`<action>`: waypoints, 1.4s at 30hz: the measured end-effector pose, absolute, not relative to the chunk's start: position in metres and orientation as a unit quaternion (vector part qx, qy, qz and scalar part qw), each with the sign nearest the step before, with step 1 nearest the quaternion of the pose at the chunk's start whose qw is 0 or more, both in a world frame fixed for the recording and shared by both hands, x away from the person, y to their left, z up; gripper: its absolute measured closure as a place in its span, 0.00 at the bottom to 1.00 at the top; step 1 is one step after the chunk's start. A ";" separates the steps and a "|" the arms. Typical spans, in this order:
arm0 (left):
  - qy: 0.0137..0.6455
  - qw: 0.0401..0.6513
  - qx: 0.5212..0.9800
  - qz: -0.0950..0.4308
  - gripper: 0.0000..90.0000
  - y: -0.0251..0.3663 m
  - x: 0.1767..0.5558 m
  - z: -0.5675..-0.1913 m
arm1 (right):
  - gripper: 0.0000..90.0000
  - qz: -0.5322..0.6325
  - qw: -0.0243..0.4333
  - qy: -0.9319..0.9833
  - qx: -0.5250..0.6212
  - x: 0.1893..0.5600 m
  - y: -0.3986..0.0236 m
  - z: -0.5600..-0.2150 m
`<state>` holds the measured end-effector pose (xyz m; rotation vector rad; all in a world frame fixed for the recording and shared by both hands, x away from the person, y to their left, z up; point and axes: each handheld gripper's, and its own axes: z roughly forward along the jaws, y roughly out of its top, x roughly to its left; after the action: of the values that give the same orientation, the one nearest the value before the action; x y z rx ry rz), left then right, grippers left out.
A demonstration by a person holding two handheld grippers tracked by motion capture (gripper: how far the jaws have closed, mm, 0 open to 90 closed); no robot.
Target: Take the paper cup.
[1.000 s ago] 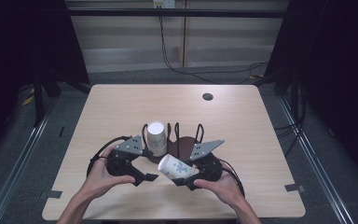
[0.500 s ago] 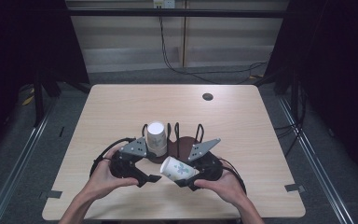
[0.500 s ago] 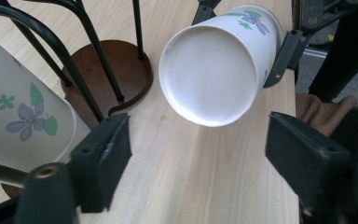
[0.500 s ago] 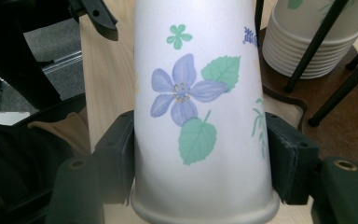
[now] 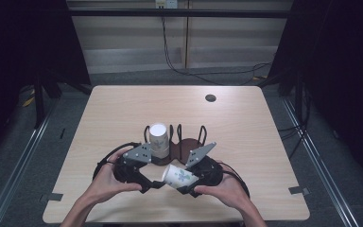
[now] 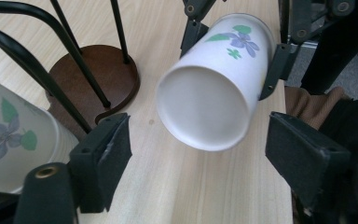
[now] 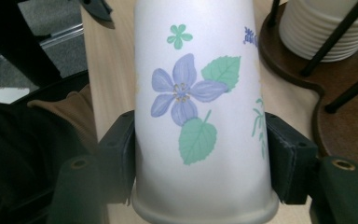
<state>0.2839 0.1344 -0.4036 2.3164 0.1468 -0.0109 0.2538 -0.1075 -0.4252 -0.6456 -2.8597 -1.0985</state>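
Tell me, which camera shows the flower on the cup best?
The right gripper view: the cup shows its purple flower large and sharp. The left gripper view shows mostly its white base; in the high view it looks tiny.

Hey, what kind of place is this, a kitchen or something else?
Probably a lab or recording studio, not a kitchen: a bare wooden table ringed by dark curtains, floor rails, and cables trailing down the back wall.
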 end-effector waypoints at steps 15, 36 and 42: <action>0.059 0.389 0.919 -0.001 0.21 0.135 0.285 -0.412 | 0.40 -0.293 -0.009 -0.941 -0.168 0.262 -0.094 -0.415; 0.053 0.361 0.931 -0.014 0.25 0.127 0.284 -0.423 | 0.41 -0.249 0.005 -0.956 -0.154 0.263 -0.083 -0.420; 0.033 0.355 0.934 -0.026 0.34 0.122 0.281 -0.424 | 0.41 -0.253 0.013 -0.956 -0.148 0.260 -0.079 -0.424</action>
<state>0.2813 0.1220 -0.4240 2.4141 0.0850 -0.0672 0.2601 -0.0794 -0.4240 -0.4623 -2.9795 -0.7871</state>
